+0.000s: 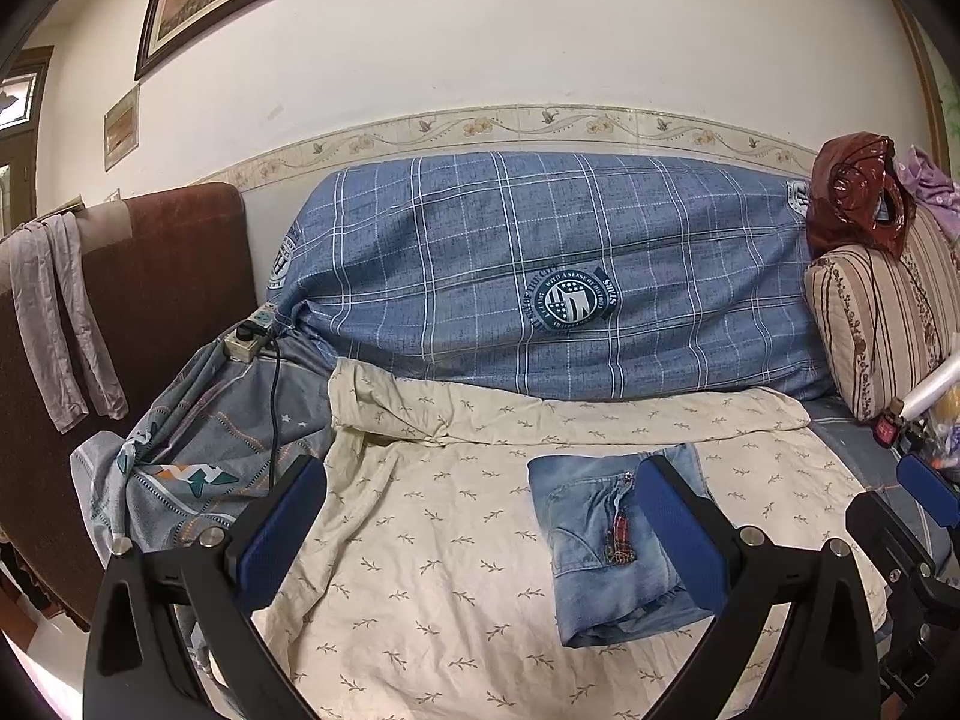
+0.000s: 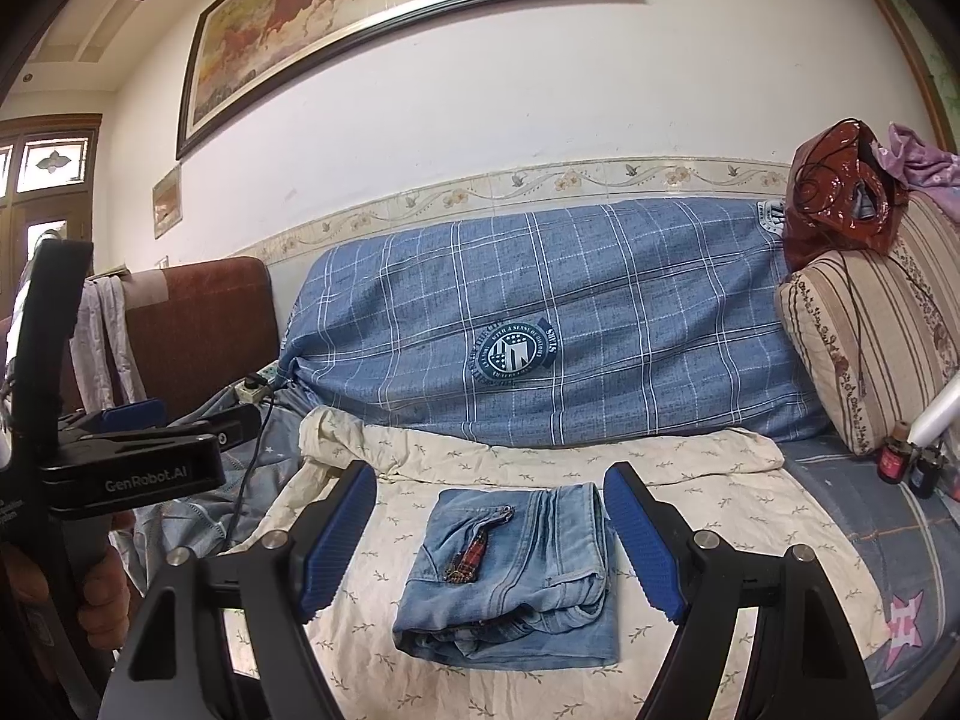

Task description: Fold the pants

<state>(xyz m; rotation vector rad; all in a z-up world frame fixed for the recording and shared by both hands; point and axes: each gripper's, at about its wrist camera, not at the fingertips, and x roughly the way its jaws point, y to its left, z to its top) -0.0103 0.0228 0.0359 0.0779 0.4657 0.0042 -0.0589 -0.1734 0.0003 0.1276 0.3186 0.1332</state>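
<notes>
We record a lived-in home: a sofa (image 2: 540, 324) under a blue checked cover, a framed painting (image 2: 384, 6), a striped cushion (image 2: 852, 348).

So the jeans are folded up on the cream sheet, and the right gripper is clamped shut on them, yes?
Not quite. The right gripper is open, its fingers apart on either side of the folded jeans on the cream sheet, as the right wrist view shows.

The pants (image 2: 510, 570) were faded light blue denim with a red plaid patch (image 2: 465, 561); the sheet (image 2: 720, 498) was cream, sprigged; the cushion (image 2: 540, 312) blue plaid.
</notes>
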